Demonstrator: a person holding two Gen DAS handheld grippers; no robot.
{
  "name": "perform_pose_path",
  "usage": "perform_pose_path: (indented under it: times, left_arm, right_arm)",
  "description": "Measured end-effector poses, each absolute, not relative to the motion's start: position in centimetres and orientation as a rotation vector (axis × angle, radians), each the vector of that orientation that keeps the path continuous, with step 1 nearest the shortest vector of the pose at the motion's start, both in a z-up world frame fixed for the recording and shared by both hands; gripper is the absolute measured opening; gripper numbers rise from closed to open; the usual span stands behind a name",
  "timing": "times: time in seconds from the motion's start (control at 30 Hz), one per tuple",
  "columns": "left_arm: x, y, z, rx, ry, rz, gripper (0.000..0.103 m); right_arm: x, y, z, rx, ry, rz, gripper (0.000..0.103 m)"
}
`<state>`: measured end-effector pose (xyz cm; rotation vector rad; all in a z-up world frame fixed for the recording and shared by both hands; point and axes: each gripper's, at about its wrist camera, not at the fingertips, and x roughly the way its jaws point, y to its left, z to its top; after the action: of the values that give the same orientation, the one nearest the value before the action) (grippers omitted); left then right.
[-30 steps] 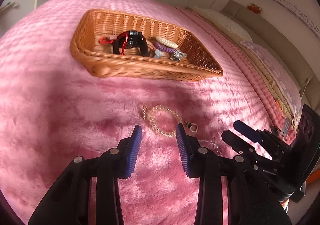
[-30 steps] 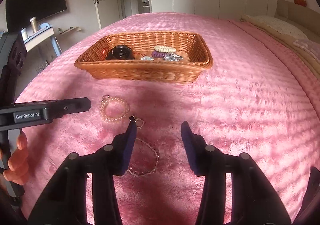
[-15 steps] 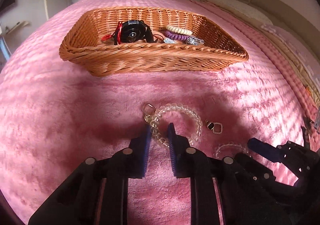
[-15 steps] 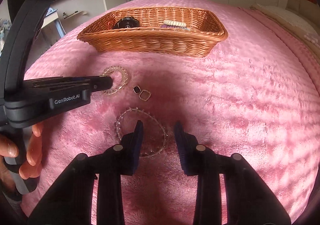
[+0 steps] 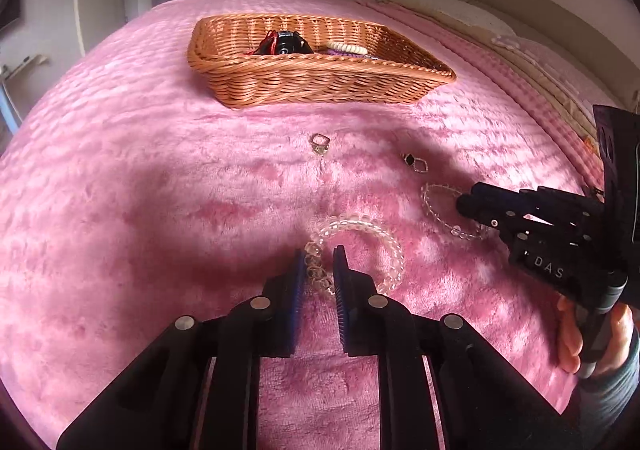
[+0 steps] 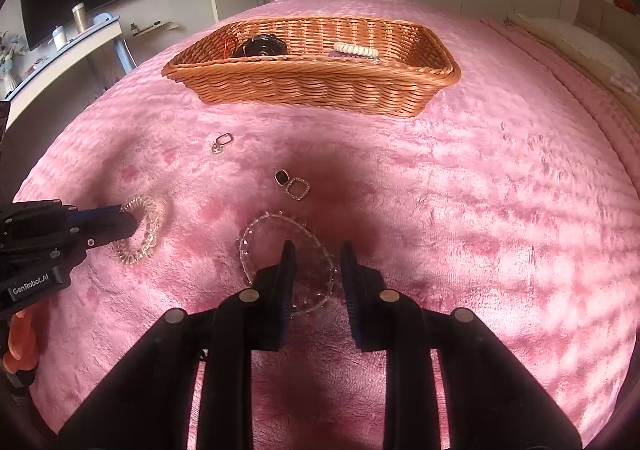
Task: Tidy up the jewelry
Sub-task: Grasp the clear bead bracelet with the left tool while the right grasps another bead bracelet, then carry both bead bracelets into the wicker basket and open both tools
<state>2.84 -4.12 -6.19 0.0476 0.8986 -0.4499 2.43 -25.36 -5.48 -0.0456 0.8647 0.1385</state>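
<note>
A chunky clear-bead bracelet (image 5: 384, 238) (image 6: 150, 218) lies on the pink blanket. My left gripper (image 5: 319, 262) (image 6: 132, 222) is shut on its near-left strand, the beads filling the narrow gap, though its jaws are opening slightly. My right gripper (image 6: 318, 262) (image 5: 468, 202) straddles the right side of a thin crystal bracelet (image 6: 256, 234) (image 5: 436, 210). Its jaws are opening and the pads stand clear of the strand. A silver ring (image 5: 320, 143) (image 6: 221, 143) and a pair of square earrings (image 5: 415, 163) (image 6: 293, 184) lie farther out.
A wicker basket (image 5: 320, 78) (image 6: 312, 82) sits beyond the jewelry, holding a black watch (image 5: 286, 42) and a cream spiral band (image 5: 348, 48). Pillows (image 5: 472, 14) line the bed's right side. A hand (image 5: 592, 334) holds the right gripper's handle.
The left gripper closed on the chunky bracelet and drew it back, leaving the ring behind. The right gripper narrowed over the thin bracelet, then widened again.
</note>
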Motion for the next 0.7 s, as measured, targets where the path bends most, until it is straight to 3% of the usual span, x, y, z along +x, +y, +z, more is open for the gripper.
perform_pose_path:
  times: [0.07,0.23,0.27,0.3,0.43,0.47,0.7]
  left_arm:
    - [2.6,-4.5,-6.2,0.068,0.880,-0.443,0.019]
    - [2.7,-5.0,-6.4,0.087,0.878,-0.419,0.022]
    - [2.7,-5.1,-6.4,0.094,0.876,-0.415,0.022]
    - [2.6,-5.2,-6.4,0.101,0.873,-0.410,0.022]
    - [2.3,-5.4,-6.5,0.131,0.860,-0.395,0.017]
    - [2.2,-5.5,-6.5,0.138,0.856,-0.393,0.009]
    - [1.9,-5.1,-6.0,0.116,0.823,-0.404,0.008]
  right_arm:
    - [2.6,-25.2,-5.5,-0.058,0.855,0.120,0.043]
    - [4.0,-24.9,-6.2,-0.059,0.899,0.102,0.043]
    - [4.0,-24.9,-6.2,-0.063,0.896,0.102,0.042]
    - [3.9,-24.7,-6.1,-0.069,0.895,0.111,0.031]
    - [3.2,-23.7,-6.2,-0.114,0.884,0.142,0.007]
    - [2.9,-23.5,-6.1,-0.123,0.877,0.144,0.006]
    - [1.7,-24.2,-4.4,-0.033,0.823,0.197,0.006]
